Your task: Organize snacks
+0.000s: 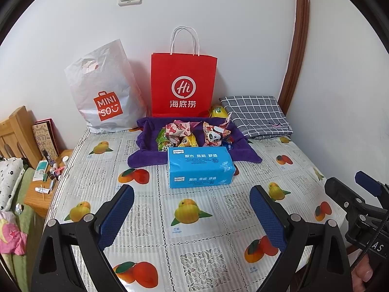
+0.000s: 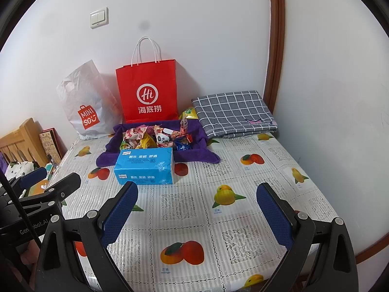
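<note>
A pile of wrapped snacks lies on a purple towel at the back of the table. A red paper bag and a white MINISO plastic bag stand behind it against the wall. A blue tissue pack lies in front of the snacks. My left gripper is open and empty above the table, short of the pack. My right gripper is open and empty too, to the right of the pack.
A folded grey checked cloth lies at the back right. The table has a fruit-print cover. A wooden side table with small items stands at the left. The right gripper also shows at the left view's right edge.
</note>
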